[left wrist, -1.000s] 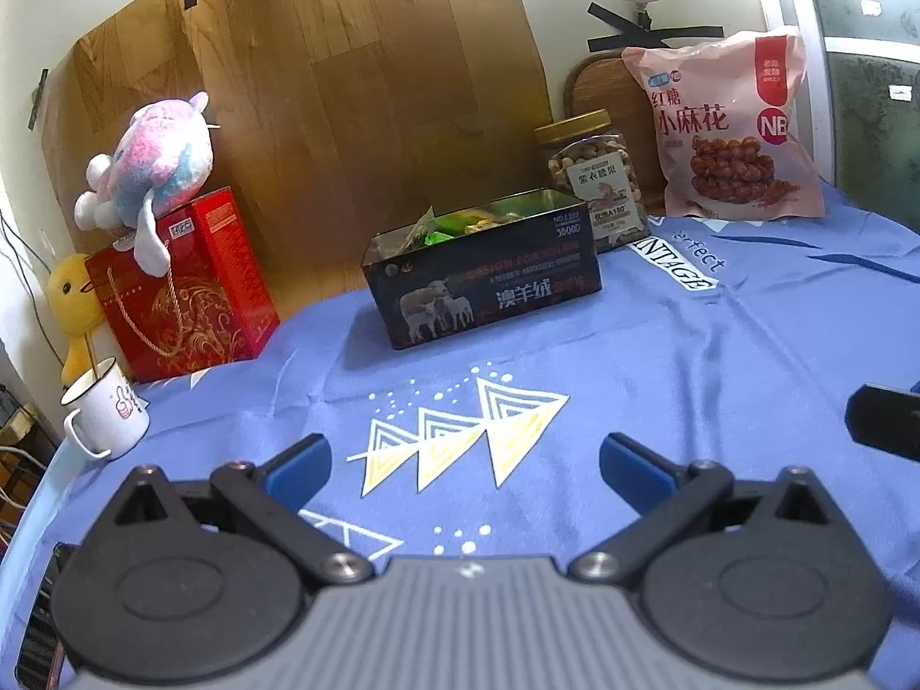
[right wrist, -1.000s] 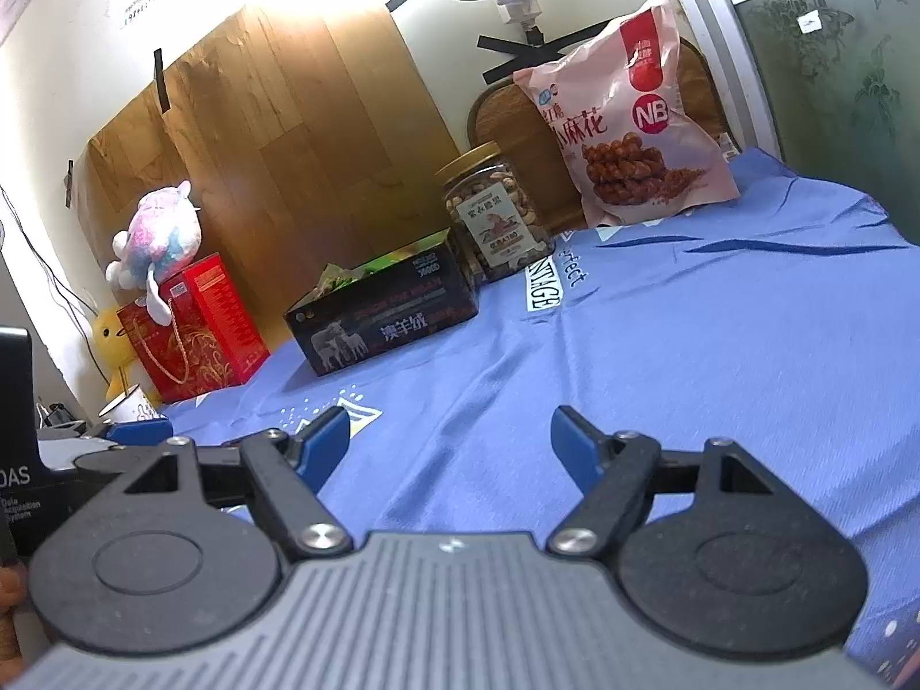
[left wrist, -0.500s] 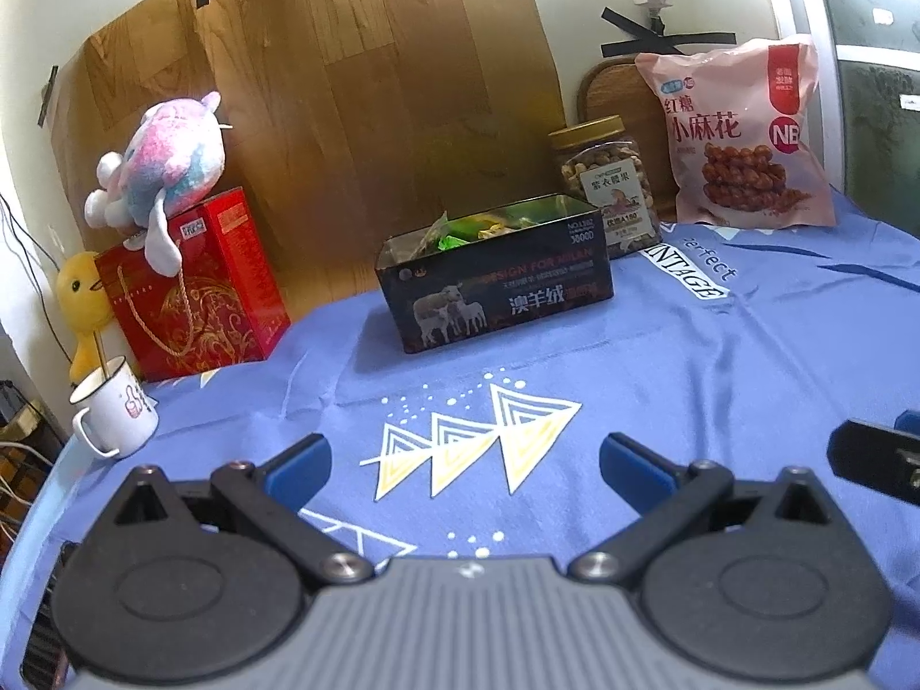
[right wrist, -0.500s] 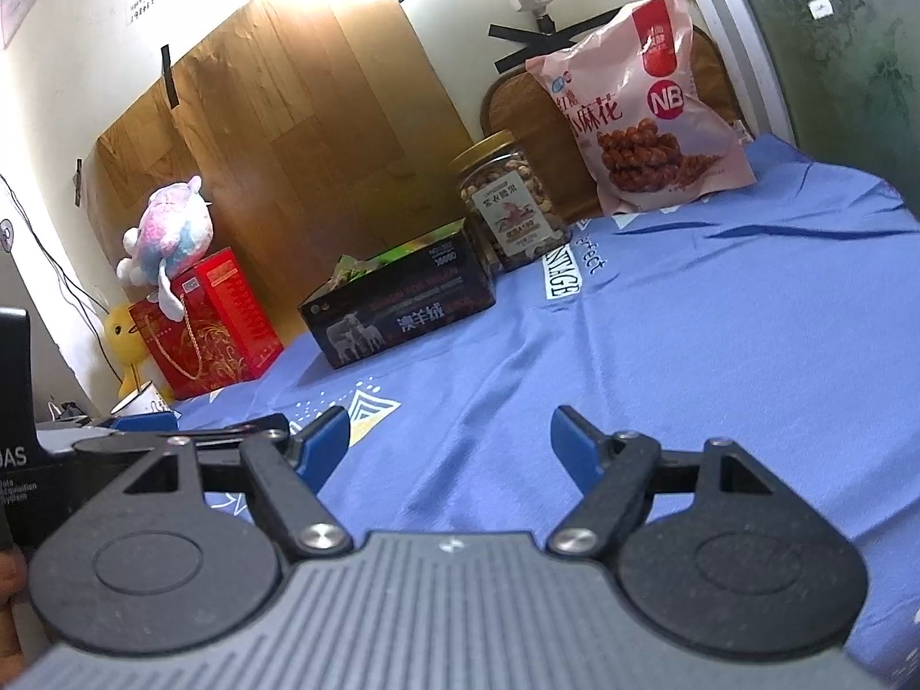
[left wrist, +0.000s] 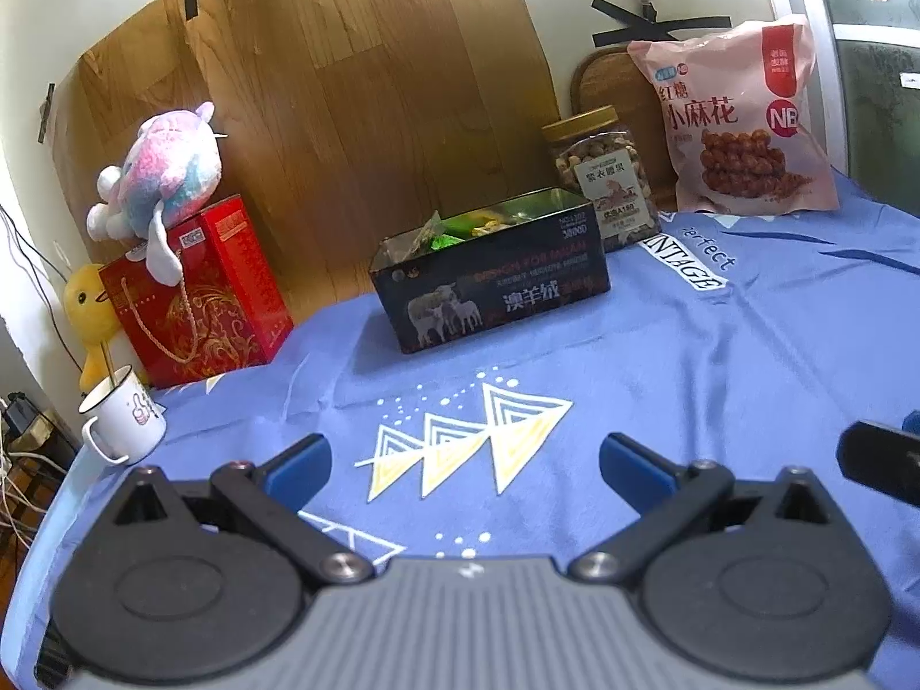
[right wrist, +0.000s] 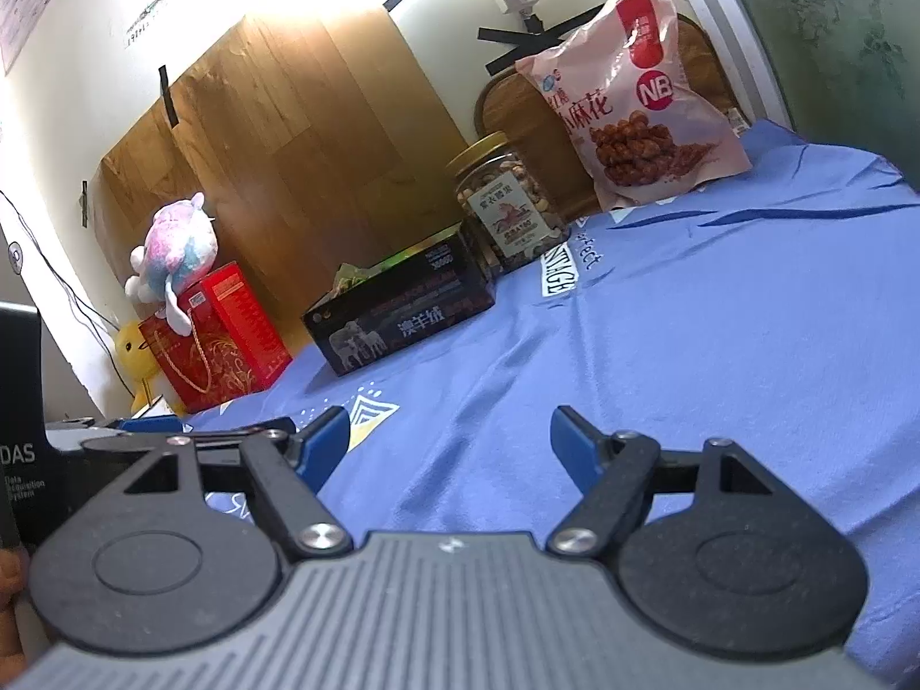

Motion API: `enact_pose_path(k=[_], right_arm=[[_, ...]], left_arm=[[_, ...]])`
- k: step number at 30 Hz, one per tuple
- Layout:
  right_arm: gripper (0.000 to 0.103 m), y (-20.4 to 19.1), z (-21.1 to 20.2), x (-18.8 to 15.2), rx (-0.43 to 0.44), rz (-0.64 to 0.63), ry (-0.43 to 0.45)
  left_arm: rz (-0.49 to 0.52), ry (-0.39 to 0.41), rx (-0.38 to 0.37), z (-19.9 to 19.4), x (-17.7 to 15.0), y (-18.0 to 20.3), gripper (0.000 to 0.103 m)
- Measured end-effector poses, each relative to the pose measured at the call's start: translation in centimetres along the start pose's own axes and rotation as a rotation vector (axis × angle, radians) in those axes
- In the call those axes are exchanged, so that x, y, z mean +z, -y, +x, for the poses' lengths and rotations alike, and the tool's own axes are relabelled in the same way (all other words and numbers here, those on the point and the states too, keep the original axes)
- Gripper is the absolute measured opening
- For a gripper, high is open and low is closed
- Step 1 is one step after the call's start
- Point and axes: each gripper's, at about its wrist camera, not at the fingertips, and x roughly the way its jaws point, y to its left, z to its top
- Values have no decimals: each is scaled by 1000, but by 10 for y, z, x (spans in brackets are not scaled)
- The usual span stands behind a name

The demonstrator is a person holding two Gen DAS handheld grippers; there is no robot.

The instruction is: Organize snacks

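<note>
Both tongs are hanging apart and empty over the blue-clothed surface [left wrist: 747, 356]: left tongs [left wrist: 466, 463], right tongs [right wrist: 451, 431]. Well ahead, the dark tin box [left wrist: 494, 282] is already holding small snack packets. Beyond it, the nut jar [left wrist: 604, 172] and pink snack bag [left wrist: 736, 121] are standing outside it, seemingly still awaiting sorting.

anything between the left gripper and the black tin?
Nothing: in the left wrist view only bare blue cloth with its printed triangles lies between the open left gripper and the black tin.
</note>
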Motion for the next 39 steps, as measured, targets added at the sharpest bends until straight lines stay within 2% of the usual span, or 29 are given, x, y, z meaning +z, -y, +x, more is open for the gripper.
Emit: enact_pose_path(k=[5,15,18,29,39], right_arm=[[79,5,-5,-1,-13,13,6],[79,-3,5,-2,-6,-1,-18],[79,-4,9,-4,-6,-1,-28],[79,-13,12,-5,4,-16,-32],[79,-15,14,-7,8,-19,-34]], left_arm=[[-5,-28,-19,6,-1,1,103],[-50,-67,37,25,-10,-19,103],[-68,-83,31,30,-12,-25,103],[-93,-78,25,31,-12,-36,103],[-83,-73,70,34,-16,-41,103]])
